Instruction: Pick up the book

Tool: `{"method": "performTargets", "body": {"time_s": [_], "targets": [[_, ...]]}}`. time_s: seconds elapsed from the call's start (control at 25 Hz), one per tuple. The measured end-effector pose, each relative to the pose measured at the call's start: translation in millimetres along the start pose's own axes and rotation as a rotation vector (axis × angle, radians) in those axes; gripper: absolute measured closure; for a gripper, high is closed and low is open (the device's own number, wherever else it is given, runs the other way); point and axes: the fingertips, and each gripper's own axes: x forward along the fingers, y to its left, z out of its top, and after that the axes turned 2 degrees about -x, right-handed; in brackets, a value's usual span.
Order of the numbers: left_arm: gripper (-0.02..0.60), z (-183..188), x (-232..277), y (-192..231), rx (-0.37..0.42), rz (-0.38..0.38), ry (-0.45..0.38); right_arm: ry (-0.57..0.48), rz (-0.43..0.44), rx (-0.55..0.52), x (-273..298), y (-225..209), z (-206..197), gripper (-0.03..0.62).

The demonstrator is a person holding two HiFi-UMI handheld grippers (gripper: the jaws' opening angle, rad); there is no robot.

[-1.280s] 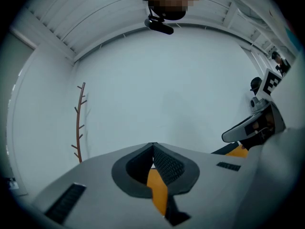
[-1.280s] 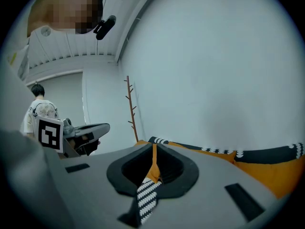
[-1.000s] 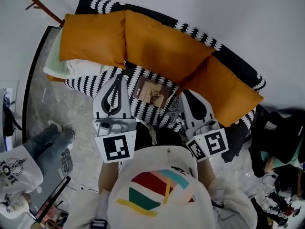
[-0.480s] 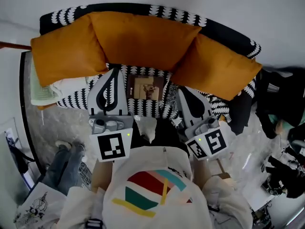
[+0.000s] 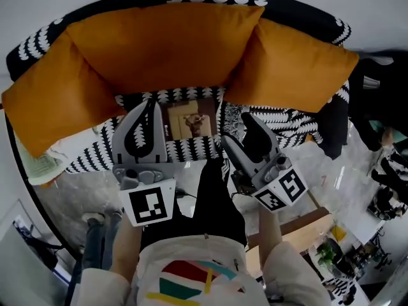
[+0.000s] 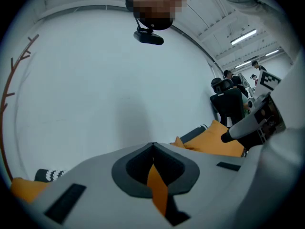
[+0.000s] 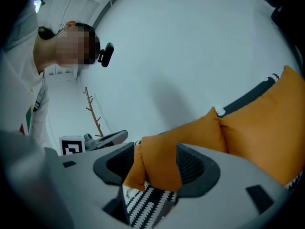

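The book (image 5: pixel 188 121), brown with a paler picture on its cover, lies flat on the black-and-white patterned sofa seat (image 5: pixel 280 125). It sits between my two grippers in the head view. My left gripper (image 5: pixel 152 103) is just left of the book, its jaws closed tip to tip with nothing in them (image 6: pixel 152 147). To the right of the book, my right gripper (image 5: pixel 234 129) has its jaws opening. Nothing lies between them; only an orange cushion and patterned fabric show through the gap (image 7: pixel 155 163). The book is not visible in either gripper view.
Three orange cushions (image 5: pixel 172 43) line the sofa back behind the book. A pale folded cloth (image 5: pixel 38 164) lies at the sofa's left end. A wooden box (image 5: pixel 299 225) stands by my right leg. Bags and a person (image 5: pixel 382 171) are at the right; a coat stand (image 7: pixel 93 111) is behind.
Both grippers have come down toward the sofa seat and now flank the book. The right gripper's jaws have spread apart; the left stays closed. The sofa fills more of the head view.
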Motion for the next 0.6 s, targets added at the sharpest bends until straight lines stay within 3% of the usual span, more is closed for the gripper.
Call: {"method": "performTargets", "body": {"time_s": [0.16, 0.4, 0.6], "targets": [[0.574, -69, 17, -17, -0.016, -0.028, 0.037, 0.117, -0.038, 0.040, 19, -65, -87, 0.333], [0.574, -172, 34, -52, -0.037, -0.058, 0.120, 0.388, 0.060, 0.150, 42, -128, -229, 0.334], [0.574, -219, 41, -72, -0.055, -0.054, 0.151, 0.526, 0.015, 0.179, 46, -177, -297, 0.333]]}}
